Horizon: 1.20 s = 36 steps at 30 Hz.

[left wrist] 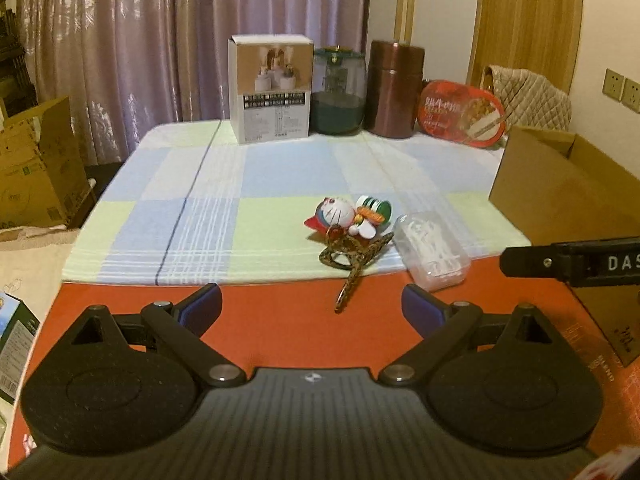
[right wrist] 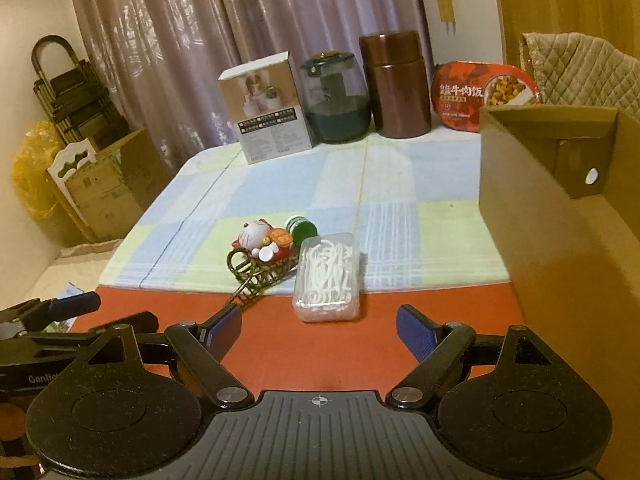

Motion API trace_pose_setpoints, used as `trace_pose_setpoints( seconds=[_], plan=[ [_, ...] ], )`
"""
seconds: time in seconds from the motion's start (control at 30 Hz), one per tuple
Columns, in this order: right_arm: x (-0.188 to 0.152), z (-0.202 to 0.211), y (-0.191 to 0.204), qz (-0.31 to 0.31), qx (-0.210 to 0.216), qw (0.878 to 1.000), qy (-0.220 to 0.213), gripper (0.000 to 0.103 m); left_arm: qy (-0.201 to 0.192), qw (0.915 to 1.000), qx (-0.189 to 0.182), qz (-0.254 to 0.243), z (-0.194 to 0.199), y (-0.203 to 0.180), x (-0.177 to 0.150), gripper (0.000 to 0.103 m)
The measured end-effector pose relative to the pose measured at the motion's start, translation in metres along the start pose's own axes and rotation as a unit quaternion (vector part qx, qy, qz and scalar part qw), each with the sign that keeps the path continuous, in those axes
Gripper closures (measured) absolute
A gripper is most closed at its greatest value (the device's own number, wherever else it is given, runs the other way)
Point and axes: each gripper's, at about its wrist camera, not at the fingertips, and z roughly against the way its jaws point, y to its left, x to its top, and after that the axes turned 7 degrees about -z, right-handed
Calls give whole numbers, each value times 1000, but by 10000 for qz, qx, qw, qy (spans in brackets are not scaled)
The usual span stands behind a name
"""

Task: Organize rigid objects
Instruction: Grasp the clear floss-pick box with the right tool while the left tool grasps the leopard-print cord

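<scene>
Two grippers hover over the red front strip of the table (right wrist: pixel 280 356), both w/ fingers spread wide and nothing between them: left gripper (left wrist: pixel 311 306), right gripper (right wrist: pixel 319 330).

Just ahead of the right gripper lies a clear plastic box (right wrist: pixel 326 278) of white picks, long axis running away from the camera, near end on the red strip, far end on the checked cloth (right wrist: pixel 392 184). Left of it, touching or nearly so, a small wire basket (right wrist: pixel 260 272) w/ its handle pointing toward the fingers; a cat figurine (right wrist: pixel 260 238) rests on it, and a green-capped bottle (right wrist: pixel 301 229) lies on its side behind.

Right-wrist view shows inside the open cardboard box (right wrist: pixel 560 184) at right, plus the left gripper's blue pad at lower left. Left-wrist view shows only that box's outer wall, and the right gripper's finger poking in from the right edge.

Back row: white carton (left wrist: pixel 271 90), green jar (left wrist: pixel 339 92), brown canister (left wrist: pixel 394 88), red meal tray (left wrist: pixel 460 114).
</scene>
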Motion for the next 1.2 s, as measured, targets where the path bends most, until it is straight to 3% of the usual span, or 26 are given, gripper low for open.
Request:
trace_pose_setpoints(
  seconds=[0.3,0.47,0.57,0.83,1.2],
  plan=[
    [0,-47,-6,32,-56,9999,98,21,130,9997,-50,-181,-40,11,9,9],
    [6,-67,-2,292,-64,9995,85,21,147,9979,230,-594,-61,10,13,10],
    [9,-79,-3,438,-82,9990,86,21,190,9991,123,-362,-70,17,17,11],
    [8,-105,-1,568,-87,9982,188,22,96,9993,46,-346,-77,18,22,11],
    [8,-123,0,767,-277,9964,213,41,103,9996,-106,-248,-88,19,24,11]
  ],
)
